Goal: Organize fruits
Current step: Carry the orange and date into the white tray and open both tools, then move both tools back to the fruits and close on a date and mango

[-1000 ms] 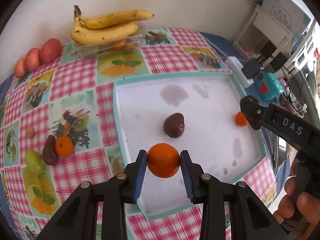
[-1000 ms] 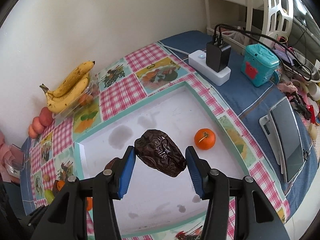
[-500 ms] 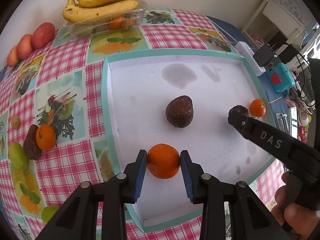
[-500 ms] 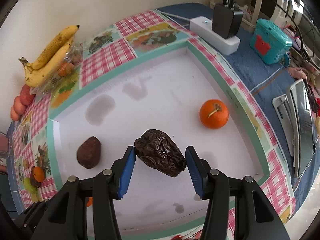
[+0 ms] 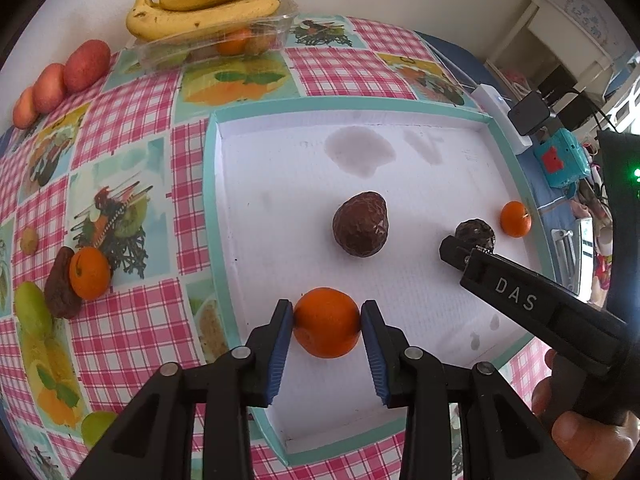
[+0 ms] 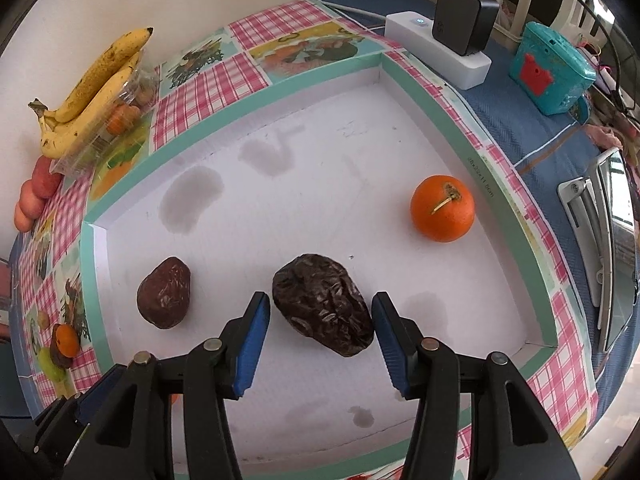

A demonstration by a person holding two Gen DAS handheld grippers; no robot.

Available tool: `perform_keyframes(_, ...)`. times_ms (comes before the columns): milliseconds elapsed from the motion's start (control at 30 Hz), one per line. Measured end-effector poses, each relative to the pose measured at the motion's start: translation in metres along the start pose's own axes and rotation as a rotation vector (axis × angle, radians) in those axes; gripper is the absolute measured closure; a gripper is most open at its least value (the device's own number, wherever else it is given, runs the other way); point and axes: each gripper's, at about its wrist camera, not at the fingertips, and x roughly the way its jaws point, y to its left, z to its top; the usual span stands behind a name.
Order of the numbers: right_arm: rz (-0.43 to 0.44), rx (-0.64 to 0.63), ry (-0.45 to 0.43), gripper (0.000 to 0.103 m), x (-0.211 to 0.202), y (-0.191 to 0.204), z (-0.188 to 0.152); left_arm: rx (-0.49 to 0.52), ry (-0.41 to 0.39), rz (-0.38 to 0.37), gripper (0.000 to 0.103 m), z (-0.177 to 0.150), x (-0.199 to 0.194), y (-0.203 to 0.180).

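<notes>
My left gripper (image 5: 326, 322) is shut on an orange (image 5: 326, 320), low over the near left part of the white tray (image 5: 280, 184). My right gripper (image 6: 320, 310) is shut on a dark wrinkled fruit (image 6: 324, 304), close above the tray floor (image 6: 320, 168); it also shows in the left wrist view (image 5: 474, 236). A second dark wrinkled fruit (image 5: 360, 224) lies mid-tray, seen left of my right gripper (image 6: 164, 298). Another orange (image 6: 442, 208) lies near the tray's right wall (image 5: 516, 218).
On the checked tablecloth left of the tray lie an orange (image 5: 90, 274), a dark fruit (image 5: 60, 288) and green fruits (image 5: 32, 308). Bananas (image 5: 208, 4) sit on a clear box at the back, red fruits (image 5: 64, 74) beside. A power strip (image 6: 438, 50) and teal box (image 6: 552, 68) stand right.
Both grippers have dropped lower over the tray with their fruits held. The right gripper's dark fruit has come down near the tray floor, closer to the lying orange.
</notes>
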Motion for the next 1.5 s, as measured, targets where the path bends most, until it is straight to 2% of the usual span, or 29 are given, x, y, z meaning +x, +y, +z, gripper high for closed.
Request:
perform_keyframes(33,0.001,0.001,0.0,0.044,0.0,0.0,0.0,-0.001,0.007,0.004,0.056,0.0,0.001,0.0)
perform_keyframes(67,0.002,0.005,-0.001,0.035,-0.001,-0.001,0.0,0.0,0.012,0.013,0.05,0.0,0.001,0.0)
perform_keyframes(100,0.002,0.01,-0.004,0.03,-0.001,-0.002,0.0,0.0,0.014,0.017,0.048,0.0,0.001,0.0)
perform_keyframes(167,0.007,0.016,-0.01,0.03,-0.002,-0.002,0.002,-0.002,0.012,0.011,0.045,0.001,-0.002,0.0)
perform_keyframes(267,0.008,0.023,-0.033,0.03,-0.007,-0.003,0.004,-0.003,-0.012,0.02,0.031,0.002,-0.012,0.002)
perform_keyframes(300,0.007,0.026,-0.044,0.027,-0.009,-0.004,0.004,-0.003,-0.024,0.023,0.03,0.003,-0.017,0.002)
perform_keyframes(333,0.007,0.028,-0.05,0.021,-0.011,-0.004,0.004,-0.004,-0.032,0.025,0.029,0.004,-0.02,0.003)
perform_keyframes(367,0.008,0.034,-0.061,0.008,-0.013,-0.005,0.005,-0.009,-0.046,0.03,0.027,0.005,-0.025,0.006)
perform_keyframes(433,0.012,0.045,-0.083,0.006,-0.018,-0.007,0.006,-0.017,-0.056,0.05,0.021,0.007,-0.031,0.011)
perform_keyframes(600,0.019,0.049,-0.119,0.006,-0.028,-0.008,0.008,-0.091,-0.118,0.178,0.003,0.012,-0.047,0.041)
perform_keyframes(733,0.016,0.028,-0.14,0.006,-0.034,-0.005,0.009,-0.184,-0.189,0.279,0.0,0.011,-0.068,0.082)
perform_keyframes(967,0.045,-0.043,-0.186,0.006,-0.046,0.014,0.006,-0.339,-0.285,0.388,0.0,-0.004,-0.103,0.152)
perform_keyframes(1167,0.064,-0.147,-0.216,0.006,-0.053,0.04,0.002,-0.46,-0.35,0.411,0.0,-0.025,-0.125,0.201)
perform_keyframes(1267,0.114,-0.177,-0.217,0.006,-0.055,0.053,-0.002,-0.509,-0.386,0.413,0.0,-0.033,-0.132,0.218)
perform_keyframes(1367,0.161,-0.228,-0.239,0.006,-0.058,0.07,-0.009,-0.535,-0.416,0.416,0.0,-0.039,-0.139,0.228)
perform_keyframes(1500,0.172,-0.283,-0.241,0.006,-0.059,0.092,-0.017,-0.543,-0.439,0.404,0.0,-0.041,-0.143,0.236)
